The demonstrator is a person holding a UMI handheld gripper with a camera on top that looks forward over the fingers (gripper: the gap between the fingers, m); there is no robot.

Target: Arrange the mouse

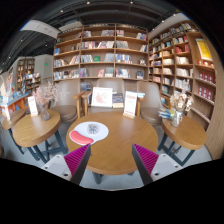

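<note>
The tongs [111, 160] hang open and empty above a round wooden table [118, 140] at frame centre. A white mouse [93, 128] sits on a round mat [91, 131] at centre-left. Bookshelves [105, 55] fill the upper frame.

Counts ahead of the hand-held gripper [110, 160]
Three round tabletops [118, 140], one white disc [91, 130], two display boards [102, 97], two pink finger pads [76, 160].
</note>
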